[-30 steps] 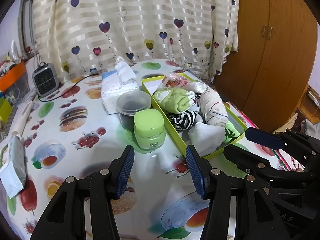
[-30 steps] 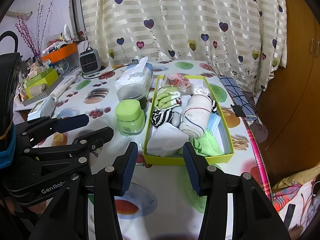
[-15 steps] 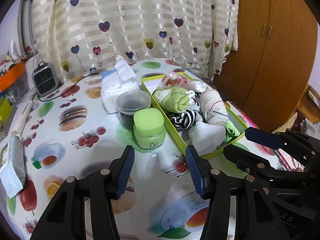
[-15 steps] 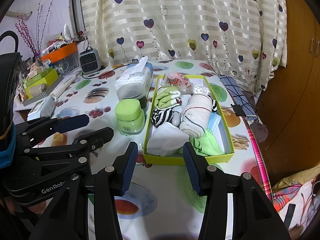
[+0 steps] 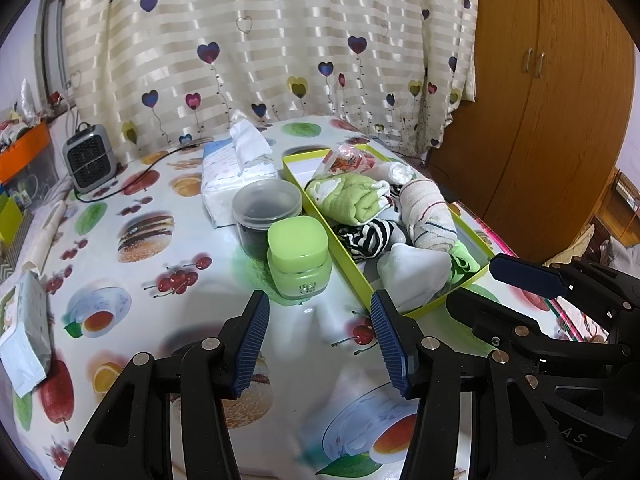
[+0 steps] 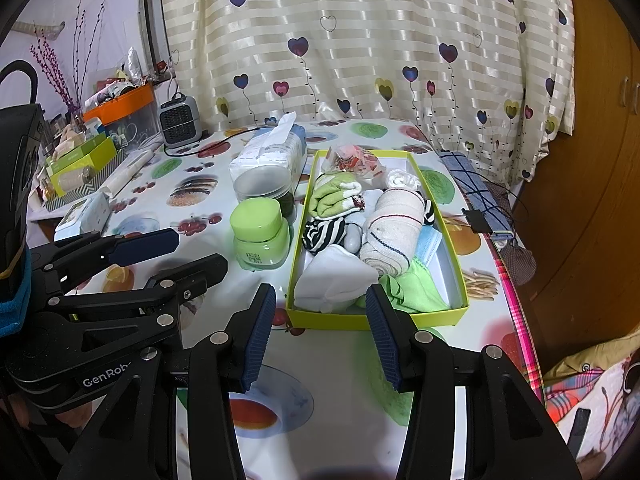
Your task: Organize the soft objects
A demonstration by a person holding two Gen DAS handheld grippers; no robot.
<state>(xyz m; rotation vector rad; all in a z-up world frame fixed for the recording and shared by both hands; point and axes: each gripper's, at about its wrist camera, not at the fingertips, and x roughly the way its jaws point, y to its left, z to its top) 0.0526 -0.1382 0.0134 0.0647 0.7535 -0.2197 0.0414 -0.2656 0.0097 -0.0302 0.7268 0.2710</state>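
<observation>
Both jaws are spread wide with nothing between them: the left gripper (image 5: pixel 318 338) and the right gripper (image 6: pixel 320 330) are held above the fruit-printed tablecloth (image 5: pixel 132 276), short of the yellow-green box (image 6: pixel 376 320). The soft objects are piled inside that box: a green sock bundle (image 6: pixel 334 196), a striped black-and-white roll (image 6: pixel 322 234), a beige rolled cloth (image 6: pixel 394 228) and a white cloth (image 6: pixel 332 276). A green jar (image 6: pixel 260 234) is seen just beside the box.

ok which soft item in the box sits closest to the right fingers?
The white folded cloth, at the near-left corner of the yellow-green box; the striped and green ones lie farther back.
</observation>
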